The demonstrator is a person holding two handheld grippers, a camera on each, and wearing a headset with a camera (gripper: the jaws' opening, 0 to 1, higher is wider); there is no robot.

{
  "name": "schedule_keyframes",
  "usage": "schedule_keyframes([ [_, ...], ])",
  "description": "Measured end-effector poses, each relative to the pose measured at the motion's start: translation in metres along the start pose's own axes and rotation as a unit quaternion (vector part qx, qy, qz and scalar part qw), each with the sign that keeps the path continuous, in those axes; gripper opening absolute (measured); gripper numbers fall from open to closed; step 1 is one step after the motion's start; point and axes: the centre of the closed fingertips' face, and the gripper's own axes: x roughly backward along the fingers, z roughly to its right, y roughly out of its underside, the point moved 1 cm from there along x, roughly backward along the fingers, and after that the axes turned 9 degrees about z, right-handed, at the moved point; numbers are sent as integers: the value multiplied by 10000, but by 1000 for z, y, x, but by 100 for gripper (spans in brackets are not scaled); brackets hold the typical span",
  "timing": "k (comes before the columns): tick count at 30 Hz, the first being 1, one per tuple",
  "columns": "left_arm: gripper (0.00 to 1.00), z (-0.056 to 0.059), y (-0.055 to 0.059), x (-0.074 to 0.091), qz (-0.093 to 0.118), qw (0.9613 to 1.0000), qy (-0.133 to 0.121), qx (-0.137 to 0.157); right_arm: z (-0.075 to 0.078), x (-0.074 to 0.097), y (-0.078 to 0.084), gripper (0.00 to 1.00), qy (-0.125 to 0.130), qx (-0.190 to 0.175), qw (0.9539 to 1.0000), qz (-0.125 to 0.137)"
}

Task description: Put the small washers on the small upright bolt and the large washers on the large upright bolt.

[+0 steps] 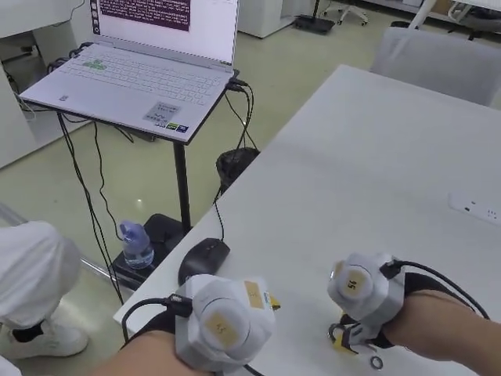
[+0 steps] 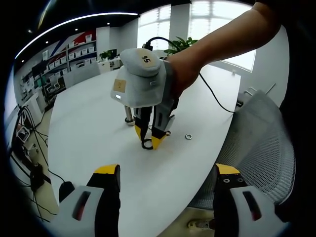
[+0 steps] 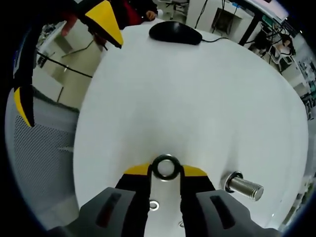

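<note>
My right gripper (image 3: 165, 170) is shut on a dark ring washer (image 3: 165, 167), held edge-on just above the white table (image 3: 197, 98). To its right an upright threaded bolt (image 3: 244, 186) stands with a washer (image 3: 233, 180) at its base. The left gripper view shows the same right gripper (image 2: 149, 140) with that washer (image 2: 147, 144), the bolt (image 2: 129, 118) behind it, and a loose washer (image 2: 188, 136) on the table. My left gripper (image 2: 167, 173) is open and holds nothing. In the head view a loose washer (image 1: 376, 362) lies by the right gripper (image 1: 344, 338).
A black mouse (image 1: 203, 257) lies at the table's near-left corner. A laptop (image 1: 133, 74) sits on a stand beside the table, with a water bottle (image 1: 137, 244) on the floor below. A white power strip (image 1: 473, 210) is at the right, and a grey mesh chair (image 2: 261, 148) stands by the table edge.
</note>
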Motion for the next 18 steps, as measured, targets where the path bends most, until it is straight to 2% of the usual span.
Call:
schedule_keyframes([
  [5, 76, 1, -3, 1, 20, 10000, 4, -6, 1, 2, 2, 21, -32, -121, 9998, 173],
  [10, 75, 1, -4, 2, 6, 10000, -2, -17, 4, 3, 3, 21, -23, -142, 9998, 138],
  [18, 75, 3, -3, 2, -7, 10000, 2, -28, 8, 16, 6, 21, -76, -273, 9996, 98],
])
